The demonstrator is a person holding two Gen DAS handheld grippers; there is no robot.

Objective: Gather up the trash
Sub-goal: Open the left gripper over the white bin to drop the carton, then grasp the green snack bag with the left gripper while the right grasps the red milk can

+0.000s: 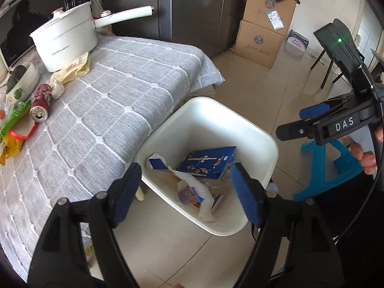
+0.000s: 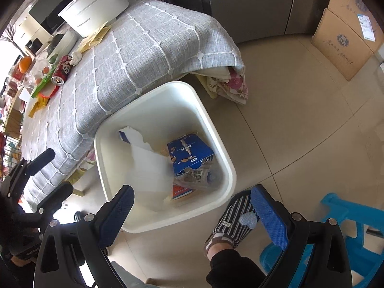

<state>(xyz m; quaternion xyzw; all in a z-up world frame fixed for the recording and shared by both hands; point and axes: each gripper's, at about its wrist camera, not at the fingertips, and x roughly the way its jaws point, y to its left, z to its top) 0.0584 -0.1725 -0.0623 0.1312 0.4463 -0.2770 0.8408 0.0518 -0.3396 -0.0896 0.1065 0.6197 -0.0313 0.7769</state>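
Both grippers, left [image 1: 184,192] and right [image 2: 192,213], are hovering spread apart and empty above the white bin [image 1: 271,148]; a red can [image 1: 40,103] is lying on the tabletop [image 1: 120,96] beside that bin.

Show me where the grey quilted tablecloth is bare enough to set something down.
The grey quilted tablecloth is bare across its middle and the whole edge nearest the white plastic bin. It is crowded along the far side, around the white saucepan and the red drink can.
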